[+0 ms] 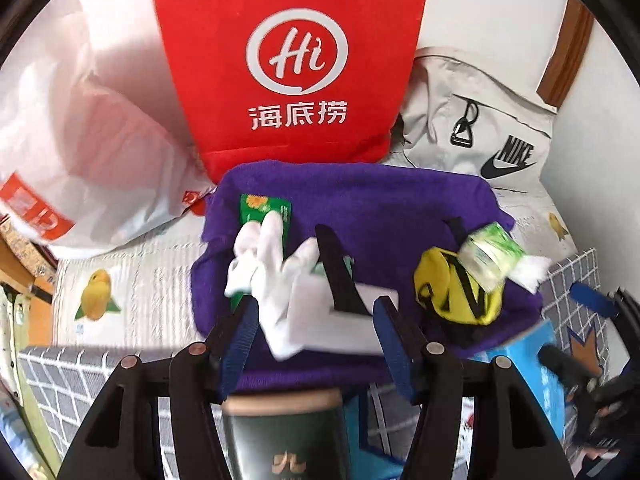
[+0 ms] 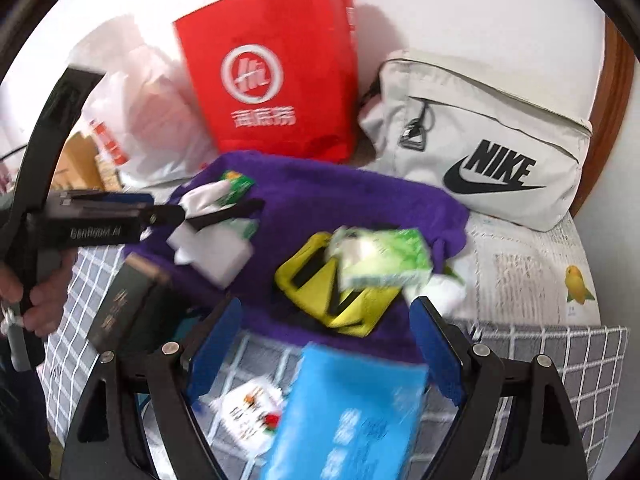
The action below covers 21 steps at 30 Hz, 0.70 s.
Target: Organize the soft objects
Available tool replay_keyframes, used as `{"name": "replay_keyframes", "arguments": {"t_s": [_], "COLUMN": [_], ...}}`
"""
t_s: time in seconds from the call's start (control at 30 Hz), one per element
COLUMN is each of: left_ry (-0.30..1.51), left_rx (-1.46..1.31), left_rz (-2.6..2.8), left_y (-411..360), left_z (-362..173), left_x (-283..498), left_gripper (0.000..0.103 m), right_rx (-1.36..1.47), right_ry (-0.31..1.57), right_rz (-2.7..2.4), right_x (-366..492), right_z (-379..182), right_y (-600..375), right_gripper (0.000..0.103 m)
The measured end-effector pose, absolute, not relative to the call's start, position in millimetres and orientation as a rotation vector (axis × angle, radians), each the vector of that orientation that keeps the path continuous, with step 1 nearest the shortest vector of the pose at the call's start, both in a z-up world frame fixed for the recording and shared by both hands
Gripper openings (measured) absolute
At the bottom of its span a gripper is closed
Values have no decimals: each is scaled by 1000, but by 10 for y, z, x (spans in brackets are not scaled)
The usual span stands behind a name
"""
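Bed scene, soft items heaped on a folded purple fleece towel (image 1: 360, 200) at centre frame. Left gripper (image 1: 316, 320) at lower centre of the left view, fingers parted, nothing pinched; white cotton glove (image 1: 272, 276) lying just beyond the tips, draped over a green sachet (image 1: 266, 208) and a black strap (image 1: 336, 268). Right gripper (image 2: 326, 344) at lower centre of the right view, fingers spread wide and empty, blue tissue pack (image 2: 352, 412) lying below them, blurred. Yellow pouch with black straps (image 2: 332, 300) mid-frame, green-and-white tissue packet (image 2: 380, 260) resting on top of it. Red paper bag (image 1: 288, 60), white plastic bag (image 1: 92, 128) and pale grey Nike bag (image 2: 480, 152) along the upper frame, against the wall.

Likely risks: packet sliding off the pouch if the towel is tugged; strap snagging a finger and dragging glove and sachet; tall green carton (image 1: 280, 432) in lower frame toppling if brushed.
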<state>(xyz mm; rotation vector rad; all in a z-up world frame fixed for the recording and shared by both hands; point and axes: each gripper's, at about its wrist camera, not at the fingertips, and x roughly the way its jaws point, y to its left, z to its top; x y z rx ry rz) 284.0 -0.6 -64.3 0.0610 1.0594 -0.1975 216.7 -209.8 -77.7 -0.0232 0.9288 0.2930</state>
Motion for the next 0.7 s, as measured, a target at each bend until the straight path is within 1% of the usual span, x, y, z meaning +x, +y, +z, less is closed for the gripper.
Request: {"name": "replay_keyframes", "arguments": {"t_s": [0.2, 0.3, 0.47, 0.53, 0.7], "left_ry": [1051, 1048, 1050, 1051, 1060], "left_rx": [-1, -37, -81, -91, -124], "left_rz": [-192, -193, -184, -179, -179], "left_y": [199, 342, 555, 617, 760], "left_z": [-529, -499, -527, -554, -627], "left_x": [2427, 2208, 1929, 1858, 1750], "left_gripper": [57, 57, 57, 57, 57], "right_rx": [-83, -129, -225, -280, -402], "right_ry": [952, 981, 1022, 1037, 1061], "right_rz": [364, 419, 436, 407, 354], "right_x": [1682, 1480, 1332, 1307, 1327], "right_z": [-882, -1028, -1261, -1358, -1593], "right_y": [-1778, -1560, -1286, -1206, -1064], "right_gripper": [86, 84, 74, 65, 54]}}
